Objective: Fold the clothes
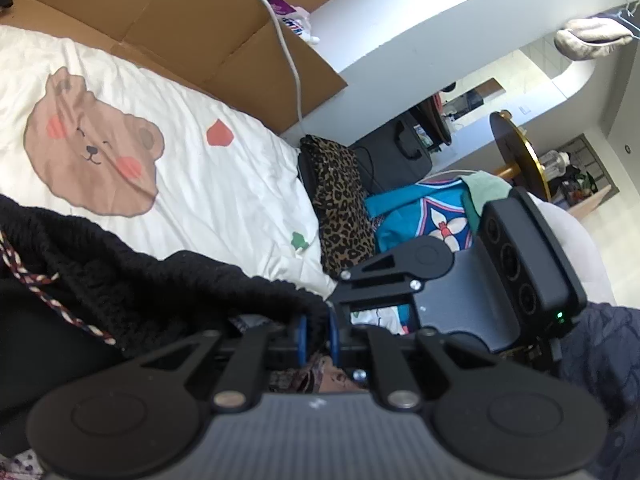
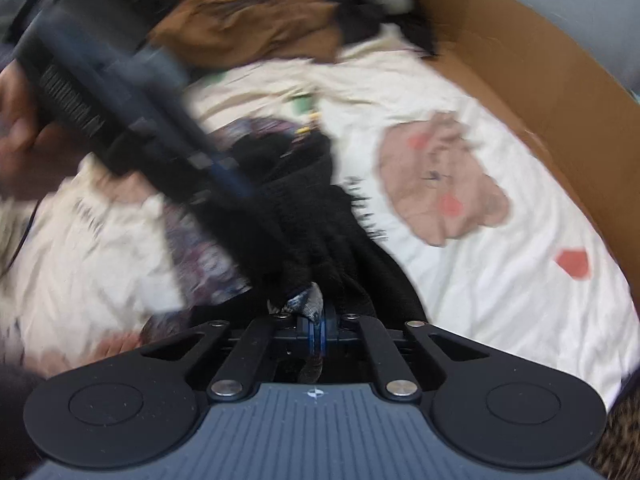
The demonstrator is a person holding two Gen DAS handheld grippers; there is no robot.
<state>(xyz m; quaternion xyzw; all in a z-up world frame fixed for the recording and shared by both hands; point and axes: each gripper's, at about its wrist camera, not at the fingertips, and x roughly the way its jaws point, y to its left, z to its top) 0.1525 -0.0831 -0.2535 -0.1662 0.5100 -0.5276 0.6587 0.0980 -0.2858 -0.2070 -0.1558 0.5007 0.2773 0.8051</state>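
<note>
Grippers first, at the bottom centre of each frame. Left gripper (image 1: 318, 338) closed on the edge of a black knit garment (image 1: 132, 280), with blue pads pinching the rim of the knit. Right gripper (image 2: 316, 330) closed too, clamped on the same black knit garment (image 2: 316, 216), with a small grey-patterned bit of cloth squeezed between the pads. Black knit bunched and stretched between both tools, filling the lower left of the left wrist view and the centre of the right wrist view. Braided cord (image 1: 36, 280) in red, white and dark lying across the knit at left. Right wrist view strongly blurred; other tool crossing its upper left, held by a hand (image 2: 24, 136).

Farther out, white bedsheet (image 1: 192, 160) with a brown bear print (image 1: 92, 148), under the garment. Leopard-print cloth (image 1: 344, 208) hanging at the edge of the sheet, near the centre. Turquoise patterned fabric (image 1: 408, 216) just beside it, to the right. Flattened cardboard (image 1: 168, 20) along the upper left, behind the sheet, with a white cable (image 1: 288, 56) running over it. Brown clothing (image 2: 248, 20) piled at the top of the right wrist view.
</note>
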